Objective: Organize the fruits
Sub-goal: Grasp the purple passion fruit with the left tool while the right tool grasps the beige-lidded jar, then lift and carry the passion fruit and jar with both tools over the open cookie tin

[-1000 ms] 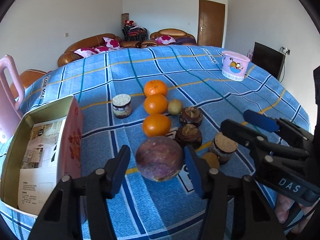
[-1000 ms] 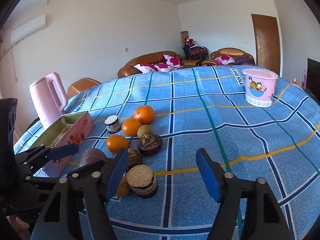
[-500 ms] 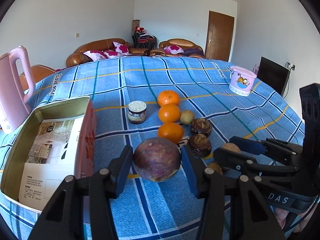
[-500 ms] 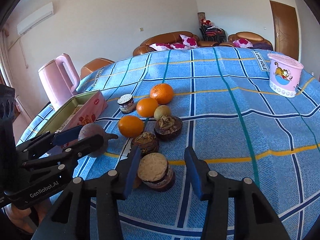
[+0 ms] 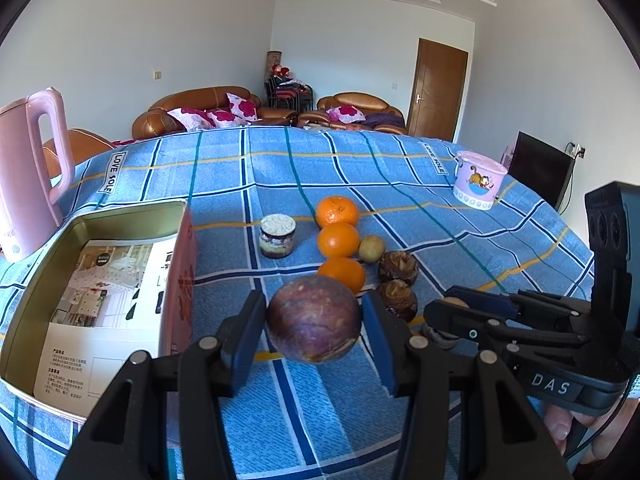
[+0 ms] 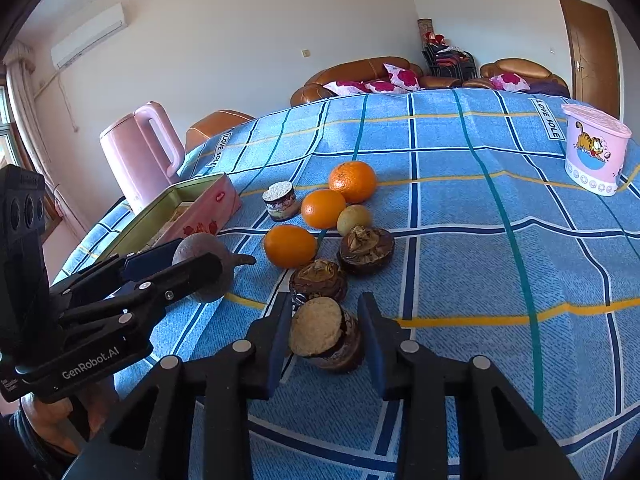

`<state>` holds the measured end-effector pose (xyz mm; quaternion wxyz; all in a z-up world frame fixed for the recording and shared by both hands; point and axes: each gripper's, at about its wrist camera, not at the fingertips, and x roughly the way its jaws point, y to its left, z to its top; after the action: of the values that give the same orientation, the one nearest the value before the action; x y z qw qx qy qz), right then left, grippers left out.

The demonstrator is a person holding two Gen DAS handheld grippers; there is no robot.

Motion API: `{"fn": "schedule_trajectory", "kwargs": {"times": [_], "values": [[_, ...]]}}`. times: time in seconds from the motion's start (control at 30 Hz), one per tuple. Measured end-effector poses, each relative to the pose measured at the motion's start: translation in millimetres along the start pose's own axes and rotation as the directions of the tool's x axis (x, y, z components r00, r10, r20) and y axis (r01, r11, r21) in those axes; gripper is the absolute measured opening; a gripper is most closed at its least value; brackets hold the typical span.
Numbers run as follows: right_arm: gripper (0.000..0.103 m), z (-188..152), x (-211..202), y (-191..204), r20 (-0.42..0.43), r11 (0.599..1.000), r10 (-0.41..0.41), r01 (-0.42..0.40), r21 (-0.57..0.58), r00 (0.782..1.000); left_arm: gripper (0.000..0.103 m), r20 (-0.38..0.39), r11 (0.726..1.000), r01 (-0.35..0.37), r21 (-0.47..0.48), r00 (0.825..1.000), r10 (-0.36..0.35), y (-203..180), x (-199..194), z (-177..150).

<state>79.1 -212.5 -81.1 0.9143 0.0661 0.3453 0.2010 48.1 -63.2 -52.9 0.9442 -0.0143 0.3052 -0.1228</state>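
My left gripper (image 5: 313, 330) is shut on a large purple-brown round fruit (image 5: 313, 323) and holds it just above the blue checked tablecloth; it also shows in the right wrist view (image 6: 206, 264). My right gripper (image 6: 324, 336) is shut on a small dark jar with a crumbly beige top (image 6: 324, 332), tilted onto its side. Three oranges (image 6: 323, 208) lie in a row, with a small green-yellow fruit (image 6: 354, 219) and two dark brown fruits (image 6: 366, 244) beside them.
An open pink tin box (image 5: 80, 300) with a leaflet inside stands at the left. A pink kettle (image 5: 28, 184) is behind it. A second small jar (image 5: 278, 236) stands upright near the oranges. A pink cartoon tub (image 5: 478, 184) is at the far right.
My left gripper closed on the purple-brown fruit and lifted it. My right gripper moved left and closed on the small jar, which now tilts.
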Motion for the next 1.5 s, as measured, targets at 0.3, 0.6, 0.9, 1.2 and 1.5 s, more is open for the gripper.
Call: {"fn": "schedule_trajectory", "kwargs": {"times": [0.3,0.6,0.9,1.2,1.5], "values": [[0.037,-1,-4,4,0.016,0.999,-0.025,0.025,-0.026,1.000,0.052,-0.001,1.000,-0.001,0.010,1.000,0.001,-2,0,-1],[0.053,-1,-1,7,-0.009,0.998,-0.046,0.046,-0.045,0.999,0.052,-0.002,1.000,-0.001,0.008,1.000,0.001,-3,1,0],[0.036,-2,-2,8,-0.004,0.997,-0.054,0.053,-0.056,0.999,0.052,0.030,1.000,0.005,-0.012,1.000,-0.004,2,-5,-1],[0.036,-4,-18,7,0.101,0.998,-0.025,0.030,-0.049,0.995,0.052,0.078,1.000,0.002,-0.030,0.997,0.000,6,-14,-1],[0.036,-7,-28,13,0.176,0.996,-0.008,0.024,-0.088,0.984,0.035,0.104,1.000,0.001,-0.014,0.995,0.000,3,-19,-2]]}}
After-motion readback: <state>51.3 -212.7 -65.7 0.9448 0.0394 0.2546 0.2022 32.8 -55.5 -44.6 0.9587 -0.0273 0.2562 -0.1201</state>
